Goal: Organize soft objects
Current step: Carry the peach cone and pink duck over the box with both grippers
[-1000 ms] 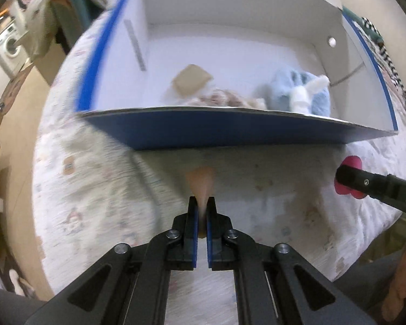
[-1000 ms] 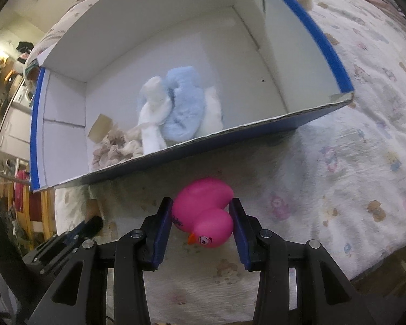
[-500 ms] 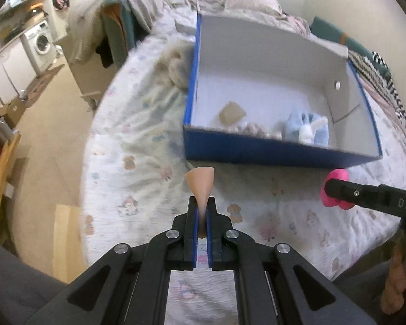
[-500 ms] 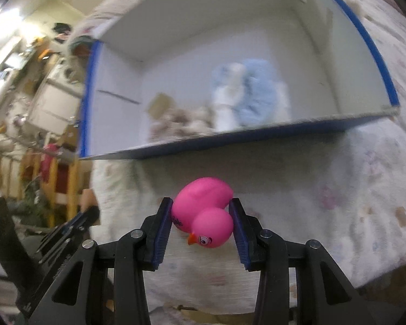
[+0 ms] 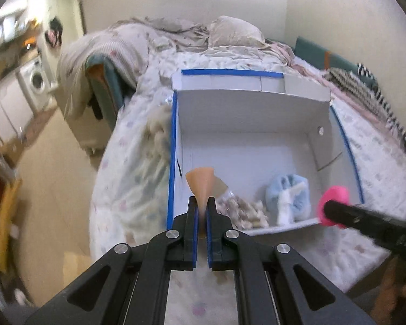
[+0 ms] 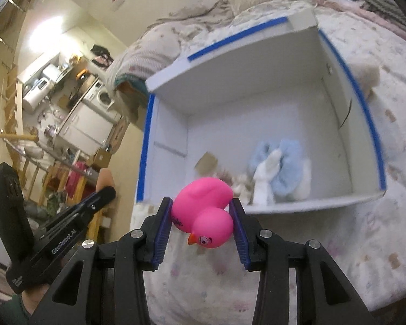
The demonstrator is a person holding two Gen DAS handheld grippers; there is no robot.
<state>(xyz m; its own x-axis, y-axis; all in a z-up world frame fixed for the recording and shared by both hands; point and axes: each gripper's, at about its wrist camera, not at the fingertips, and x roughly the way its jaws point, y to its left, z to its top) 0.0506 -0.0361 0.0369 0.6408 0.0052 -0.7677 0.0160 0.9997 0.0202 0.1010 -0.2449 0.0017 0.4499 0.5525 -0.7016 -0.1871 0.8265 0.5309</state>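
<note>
A white box with blue edges (image 5: 257, 108) (image 6: 257, 100) lies open on the bed. Inside it are a light-blue soft toy (image 5: 288, 192) (image 6: 281, 168), a beige fuzzy soft thing (image 5: 243, 211) and a tan tag (image 6: 207, 162). My left gripper (image 5: 202, 203) is shut on a peach soft sponge (image 5: 201, 184), held above the box's near left corner. My right gripper (image 6: 201, 216) is shut on a pink rubber duck (image 6: 205, 214) (image 5: 334, 203), held above the box's near wall.
A beige fluffy item (image 5: 157, 132) (image 6: 366, 73) lies on the patterned bedcover beside the box. Rumpled bedding and a pillow (image 5: 235, 32) lie behind it. A chair draped with cloth (image 5: 102, 62), a washing machine (image 5: 38, 81) and cluttered shelves stand left of the bed.
Both grippers have risen and tilted up, so the box now shows from higher and its inside is in full view. Each keeps its hold.
</note>
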